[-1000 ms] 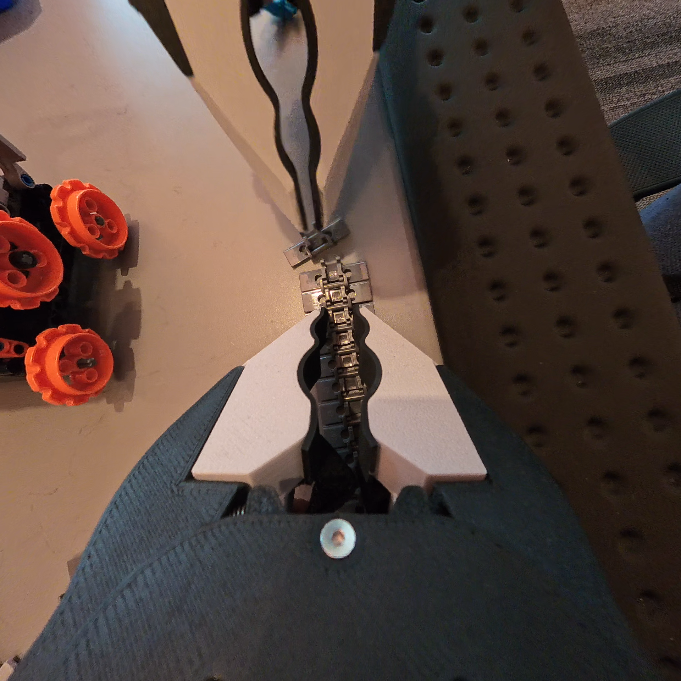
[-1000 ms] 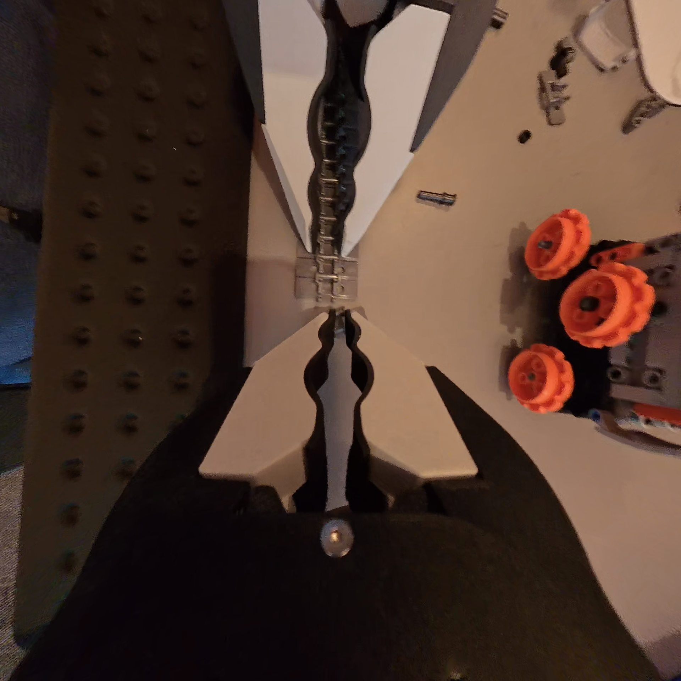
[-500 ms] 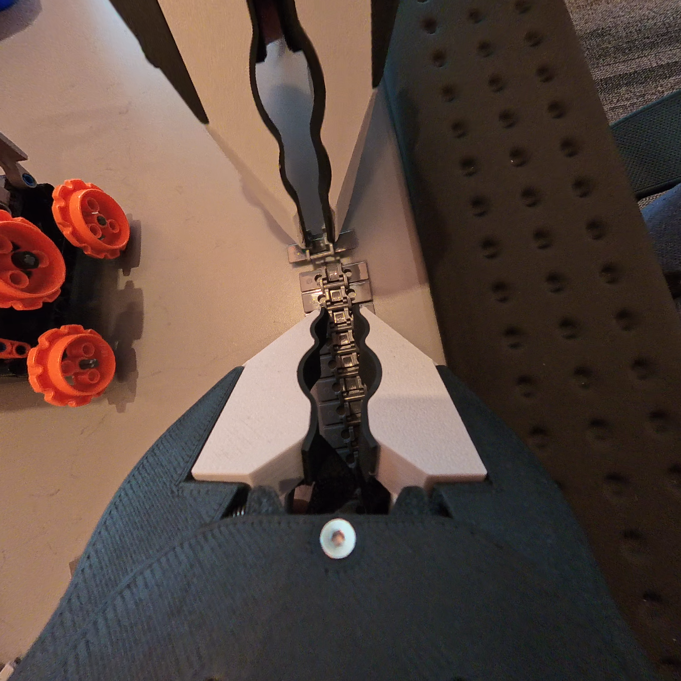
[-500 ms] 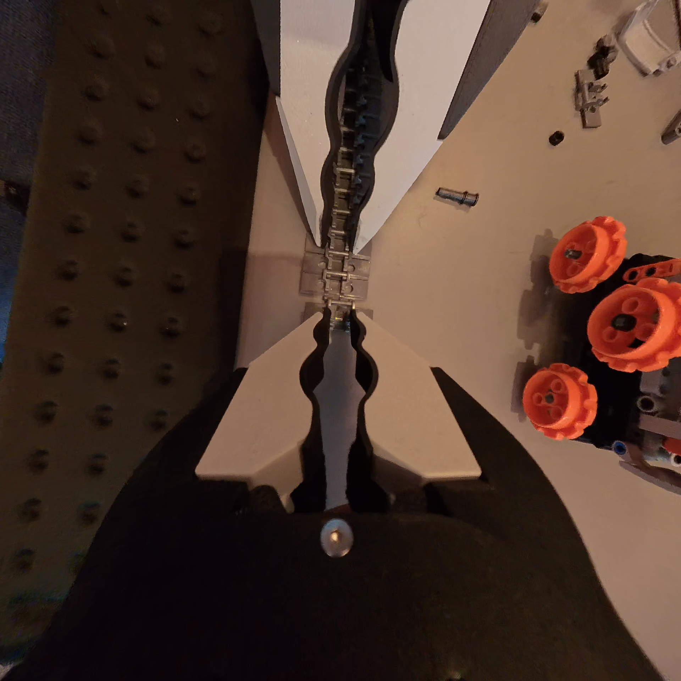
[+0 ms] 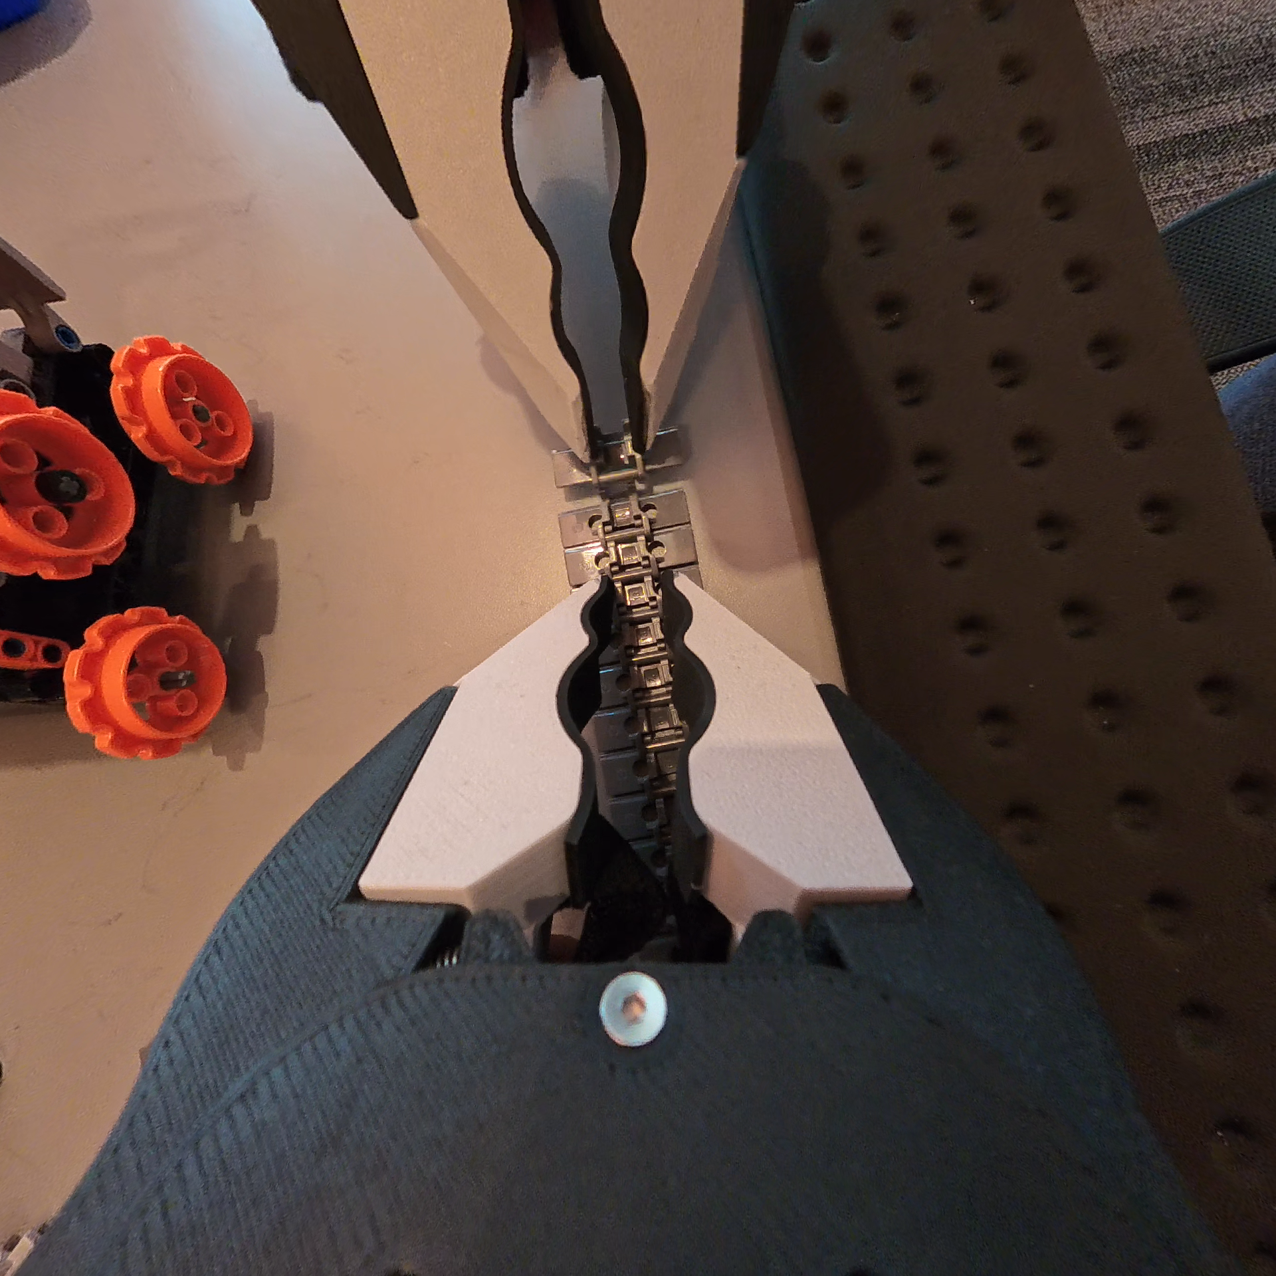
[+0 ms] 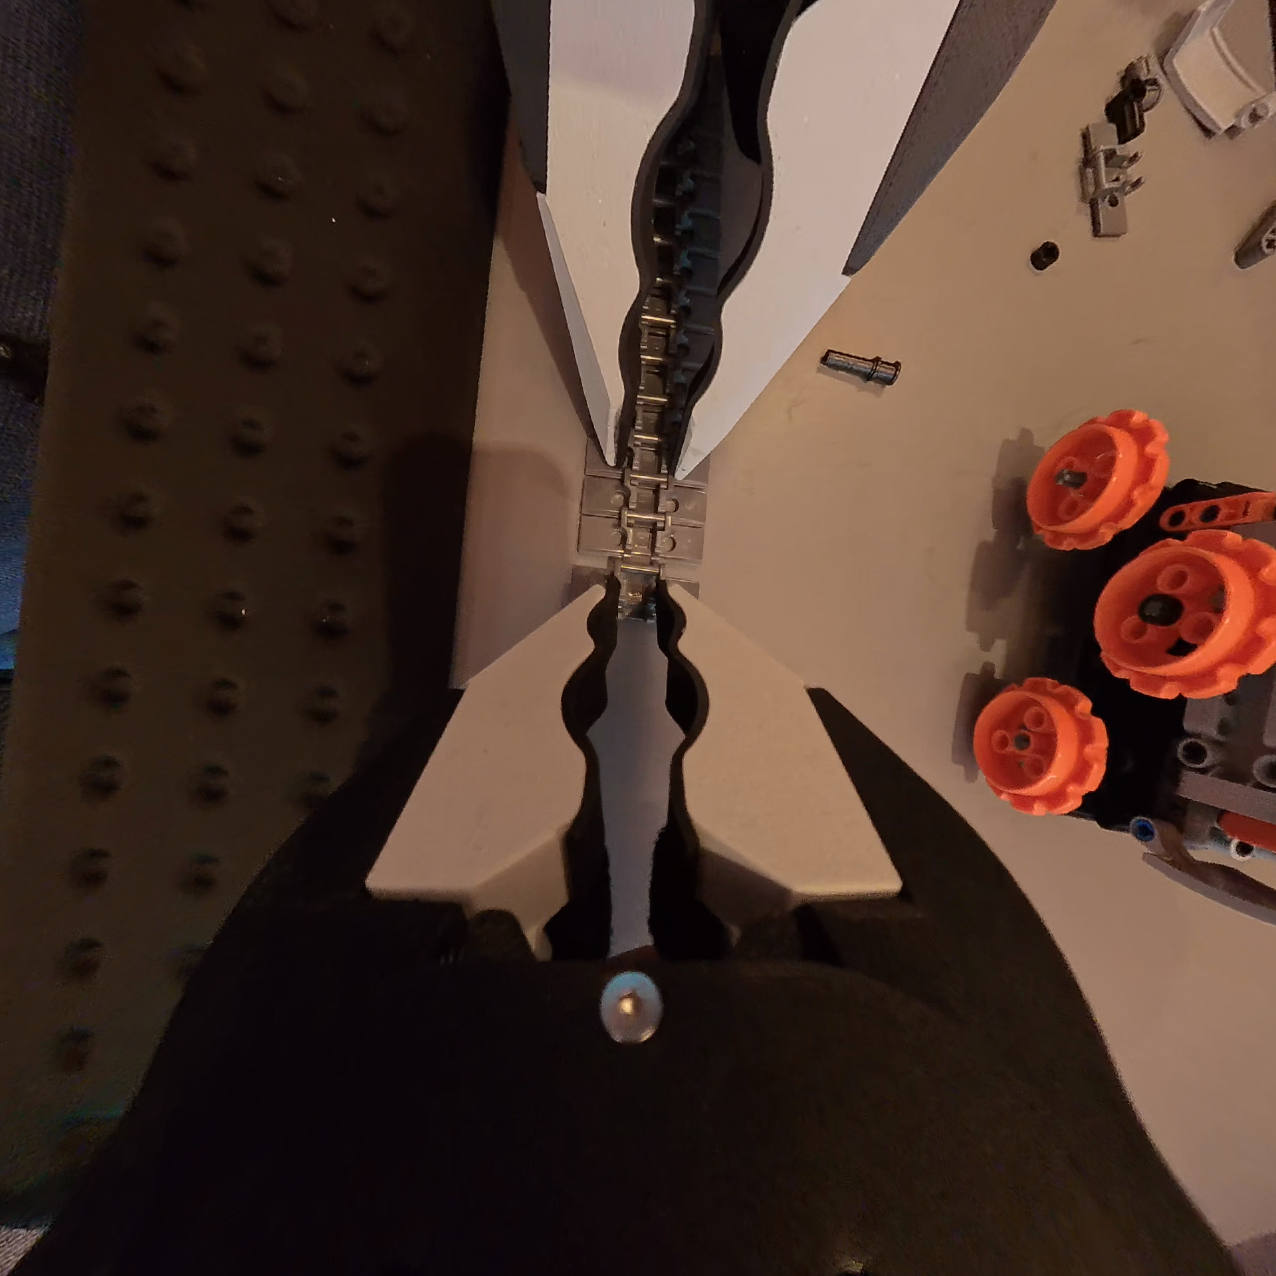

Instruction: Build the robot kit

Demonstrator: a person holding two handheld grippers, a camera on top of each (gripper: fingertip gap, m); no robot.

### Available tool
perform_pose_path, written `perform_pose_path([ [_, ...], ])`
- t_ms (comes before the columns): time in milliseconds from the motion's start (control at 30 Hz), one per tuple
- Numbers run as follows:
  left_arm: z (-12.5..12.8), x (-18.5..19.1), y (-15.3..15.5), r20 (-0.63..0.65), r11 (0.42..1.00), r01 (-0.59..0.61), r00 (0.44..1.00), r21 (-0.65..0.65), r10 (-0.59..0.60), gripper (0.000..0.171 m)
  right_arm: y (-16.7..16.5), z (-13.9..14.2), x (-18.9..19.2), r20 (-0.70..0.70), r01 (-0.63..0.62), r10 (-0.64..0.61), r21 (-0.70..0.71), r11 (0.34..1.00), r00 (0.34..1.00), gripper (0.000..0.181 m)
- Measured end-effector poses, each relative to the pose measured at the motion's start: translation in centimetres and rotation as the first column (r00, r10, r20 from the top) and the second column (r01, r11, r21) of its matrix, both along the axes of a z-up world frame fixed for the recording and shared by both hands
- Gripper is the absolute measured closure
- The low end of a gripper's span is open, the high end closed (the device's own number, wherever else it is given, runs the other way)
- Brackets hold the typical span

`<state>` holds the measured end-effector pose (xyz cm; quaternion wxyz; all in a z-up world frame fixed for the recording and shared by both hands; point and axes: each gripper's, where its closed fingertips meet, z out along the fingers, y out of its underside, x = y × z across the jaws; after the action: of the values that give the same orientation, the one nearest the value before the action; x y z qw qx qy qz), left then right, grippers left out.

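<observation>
My left gripper (image 5: 635, 587) is shut on a grey toy track chain (image 5: 639, 552) that runs along between its fingers; a couple of links stick out past the tips. My right gripper (image 6: 634, 595) faces it tip to tip and is shut on a single grey track link (image 5: 616, 461). The link sits level against the free end of the chain (image 6: 645, 514), just above the beige table (image 5: 345, 276). In the right wrist view only a sliver of the link (image 6: 635, 607) shows between the tips. Each gripper shows in the other's view, right (image 5: 614, 435) and left (image 6: 645, 459).
A toy vehicle with orange wheels (image 5: 145, 683) stands beside the grippers; it also shows in the right wrist view (image 6: 1174, 614). A black dimpled panel (image 5: 1036, 483) runs along the table's edge. Loose parts lie farther off: a dark pin (image 6: 863, 366), a grey link (image 6: 1108, 172), a small black piece (image 6: 1045, 255). My two grippers' fingertips are within a few centimetres of each other. My left gripper's tips are some 7 centimetres from the dark pin (image 6: 863, 366).
My right gripper has moved toward the left one. The single link, tilted and apart from the chain before, is now level and against the chain's end. The left gripper has held still.
</observation>
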<state>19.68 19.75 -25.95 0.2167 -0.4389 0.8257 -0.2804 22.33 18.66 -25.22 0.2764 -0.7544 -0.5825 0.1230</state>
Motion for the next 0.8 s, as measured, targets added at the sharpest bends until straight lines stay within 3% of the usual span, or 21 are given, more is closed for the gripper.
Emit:
perform_pose_path([
  [433,0.0,0.0,0.0,-0.003,1.000,0.004,1.000,-0.005,-0.004,0.159,0.2,-0.5,-0.2,0.033,-0.012,0.013,-0.026,1.000,0.999,0.173],
  [600,0.0,0.0,0.0,0.000,1.000,0.004,1.000,0.004,-0.004,0.159,0.1,0.3,-0.1,0.004,-0.010,0.010,-0.018,1.000,1.000,0.165],
  [733,0.0,0.0,0.0,0.000,1.000,0.003,1.000,0.002,-0.003,0.158,0.2,0.9,-0.9,-0.051,-0.009,0.010,0.016,1.000,0.999,0.181],
  [800,0.0,0.0,0.0,-0.001,1.000,0.005,1.000,0.006,-0.005,0.158,0.5,0.3,-0.8,-0.016,0.003,-0.003,0.026,1.000,1.000,0.181],
])
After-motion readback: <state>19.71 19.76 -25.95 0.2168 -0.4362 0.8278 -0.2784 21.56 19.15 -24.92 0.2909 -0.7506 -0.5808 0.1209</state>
